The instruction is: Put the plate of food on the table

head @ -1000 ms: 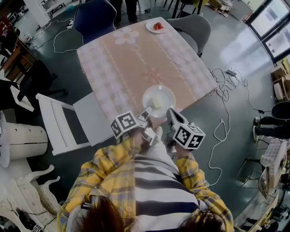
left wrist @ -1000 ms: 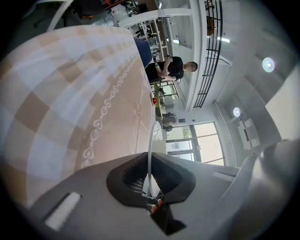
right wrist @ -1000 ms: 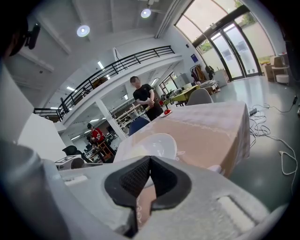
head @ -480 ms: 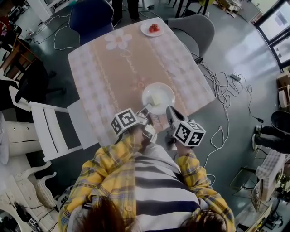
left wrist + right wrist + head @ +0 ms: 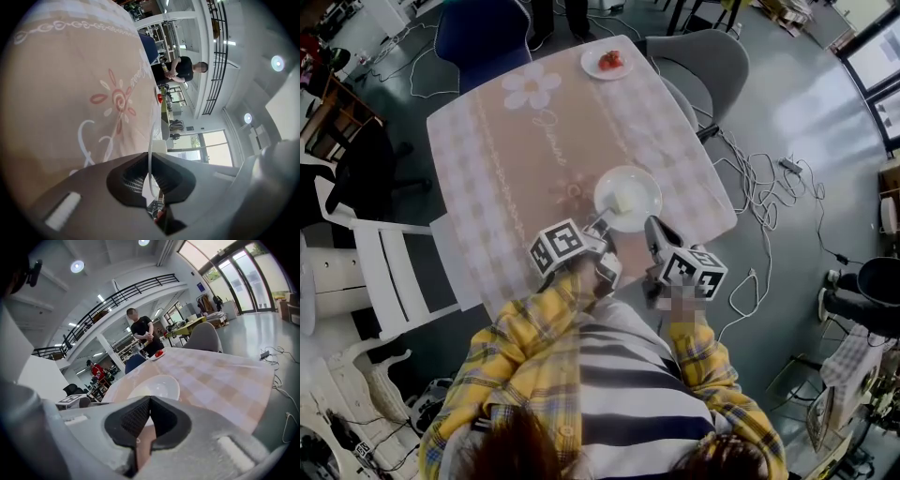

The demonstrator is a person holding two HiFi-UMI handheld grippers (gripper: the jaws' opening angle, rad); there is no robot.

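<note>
My left gripper [image 5: 602, 228] is clamped on the near rim of the white plate [image 5: 645, 182]. In the left gripper view that rim runs edge-on as a thin white line [image 5: 150, 140], pinched between the two dark ribbed pads. The plate sits over the near half of the table [image 5: 516, 150], on its pink checked cloth and close to the edge nearest me. A pale yellowish piece of food [image 5: 623, 202] lies in the plate's middle. In the right gripper view the plate [image 5: 161, 386] seems to lie flat on the cloth, though I cannot tell for certain that it touches.

My right gripper [image 5: 653, 230] sits just beside the plate's near right edge. Its pads are pressed together at the tips, with nothing that I can make out between them. The plate lies just beyond those closed tips, and its near rim is hidden behind them. The two grippers flank the plate's near side, left and right, with their marker cubes towards my striped shirt and yellow plaid sleeves.

At the table's far edge, well apart from the plate I hold, a small plate with red food [image 5: 606, 62] rests on the cloth. A grey chair [image 5: 703, 56] and a blue chair [image 5: 483, 28] stand at the far side. A white chair [image 5: 403, 272] stands to my left. Cables [image 5: 759, 178] trail over the grey floor to the right. A person in black [image 5: 143, 333] stands beyond the table.
</note>
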